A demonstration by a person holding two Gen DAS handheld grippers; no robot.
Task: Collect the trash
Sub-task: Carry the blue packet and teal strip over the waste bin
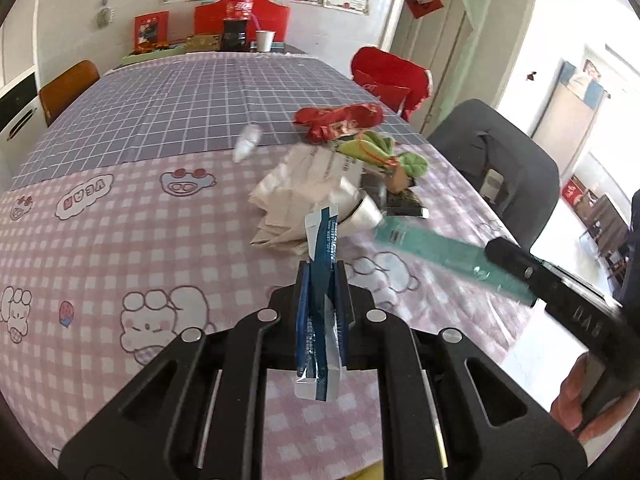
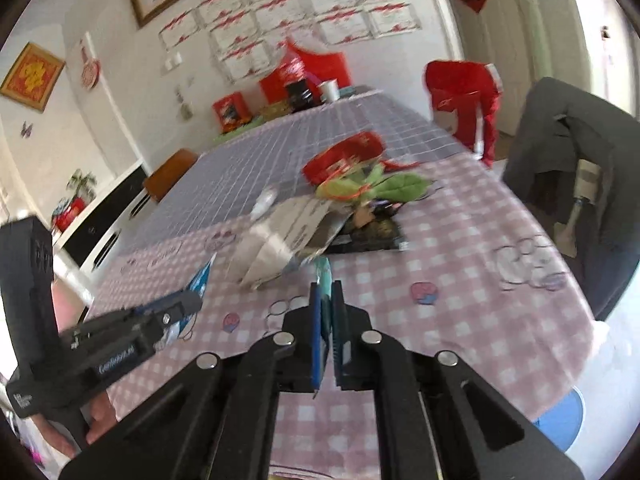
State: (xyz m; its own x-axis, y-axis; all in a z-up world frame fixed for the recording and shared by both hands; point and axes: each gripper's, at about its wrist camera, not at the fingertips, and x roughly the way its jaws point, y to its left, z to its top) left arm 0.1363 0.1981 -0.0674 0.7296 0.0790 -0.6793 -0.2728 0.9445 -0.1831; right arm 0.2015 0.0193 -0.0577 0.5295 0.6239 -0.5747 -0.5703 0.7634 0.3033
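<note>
My left gripper (image 1: 322,268) is shut on a blue-and-white sachet wrapper (image 1: 322,240) that stands up between its jaws above the pink checked tablecloth (image 1: 120,240). From the right, my right gripper (image 1: 496,246) is shut on a long teal wrapper (image 1: 432,248). In the right wrist view the teal wrapper (image 2: 323,272) shows edge-on in the right gripper (image 2: 327,286), and the left gripper (image 2: 192,300) holds the blue wrapper (image 2: 202,276) at the left. Just beyond both lies a trash pile: crumpled white paper (image 1: 304,196), a paper cup (image 1: 366,214), green wrappers (image 1: 376,148), a red wrapper (image 1: 340,120) and a dark packet (image 2: 372,232).
A small white crumpled scrap (image 1: 248,142) lies left of the pile. A chair draped in a grey jacket (image 1: 500,160) and a red-covered chair (image 1: 392,76) stand along the right edge, a brown chair (image 1: 68,88) at the left. A cola bottle (image 1: 240,16), cup and boxes crowd the far end.
</note>
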